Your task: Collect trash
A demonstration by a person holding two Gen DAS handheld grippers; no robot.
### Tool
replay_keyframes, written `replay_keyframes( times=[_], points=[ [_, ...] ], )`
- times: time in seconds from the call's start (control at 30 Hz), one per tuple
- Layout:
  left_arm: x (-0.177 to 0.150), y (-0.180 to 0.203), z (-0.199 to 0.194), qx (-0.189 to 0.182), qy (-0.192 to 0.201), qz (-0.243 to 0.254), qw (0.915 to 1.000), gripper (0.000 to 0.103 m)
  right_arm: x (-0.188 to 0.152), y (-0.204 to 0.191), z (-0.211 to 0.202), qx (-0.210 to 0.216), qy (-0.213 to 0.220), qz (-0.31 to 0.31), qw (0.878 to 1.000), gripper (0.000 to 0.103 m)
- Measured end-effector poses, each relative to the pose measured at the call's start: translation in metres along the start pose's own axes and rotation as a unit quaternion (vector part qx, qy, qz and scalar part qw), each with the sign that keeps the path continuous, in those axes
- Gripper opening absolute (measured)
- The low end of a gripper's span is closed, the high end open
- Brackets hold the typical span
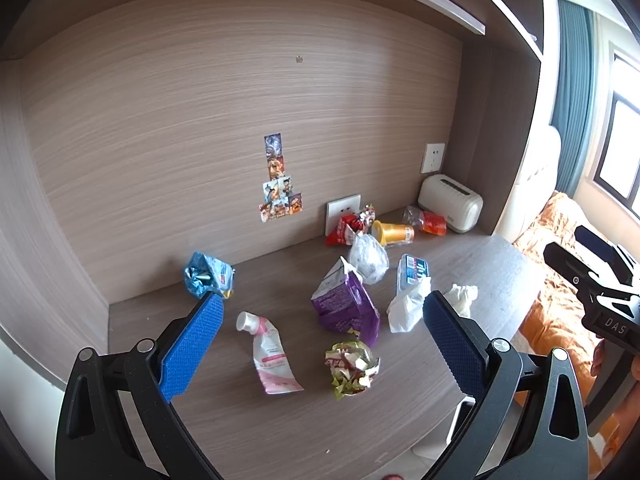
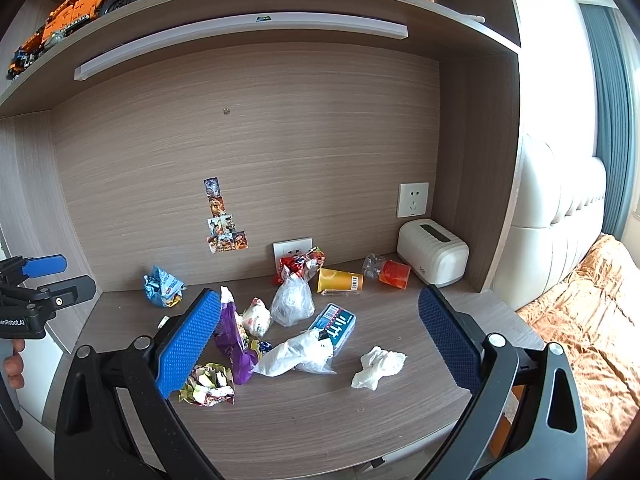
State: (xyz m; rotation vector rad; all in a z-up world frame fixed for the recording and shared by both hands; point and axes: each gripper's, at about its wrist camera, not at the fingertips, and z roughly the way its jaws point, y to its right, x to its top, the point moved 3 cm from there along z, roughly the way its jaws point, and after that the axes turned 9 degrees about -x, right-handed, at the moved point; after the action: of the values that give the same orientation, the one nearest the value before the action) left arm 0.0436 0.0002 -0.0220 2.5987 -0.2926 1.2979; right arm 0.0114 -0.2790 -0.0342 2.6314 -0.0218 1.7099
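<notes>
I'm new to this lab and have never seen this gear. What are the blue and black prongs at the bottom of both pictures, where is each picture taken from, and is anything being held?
There is no robot arm here. A person holds a hand-operated claw in each hand, and each claw carries a wide-angle camera looking along its two blue-padded fingers.

One picture looks out from the left claw, the other from the right claw. Each also catches the other claw at its edge.

Both look down on a wooden desk strewn with trash: a pink tube, a purple snack bag, a crumpled wrapper, a white tissue and a blue wrapper. A white box stands in the back corner.

Both claws are open and hold nothing.
</notes>
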Motion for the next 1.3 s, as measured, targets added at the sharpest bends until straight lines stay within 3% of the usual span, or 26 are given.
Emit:
replay_keyframes(
  times=[0.37,0.7,1.03,1.3],
  points=[
    [-0.006,-0.016,0.012,0.0,-0.01,-0.008,0.9999,0.098,-0.003,-0.008,0.012,0.003,-0.016,-0.002,1.0,0.099],
    [-0.022,-0.056,0.041,-0.005,-0.022,-0.038,0.999,0.098,-0.015,-0.047,0.048,0.036,-0.051,-0.023,0.998,0.099],
    [-0.054,-0.095,0.118,0.003,-0.078,-0.005,0.9969,0.098,-0.043,-0.112,0.109,0.069,-0.087,-0.089,0.99,0.099],
    [-0.068,-0.138,0.182,-0.014,-0.103,-0.042,0.9937,0.098,-0.063,-0.148,0.163,0.066,-0.103,-0.116,0.986,0.099]
  ],
)
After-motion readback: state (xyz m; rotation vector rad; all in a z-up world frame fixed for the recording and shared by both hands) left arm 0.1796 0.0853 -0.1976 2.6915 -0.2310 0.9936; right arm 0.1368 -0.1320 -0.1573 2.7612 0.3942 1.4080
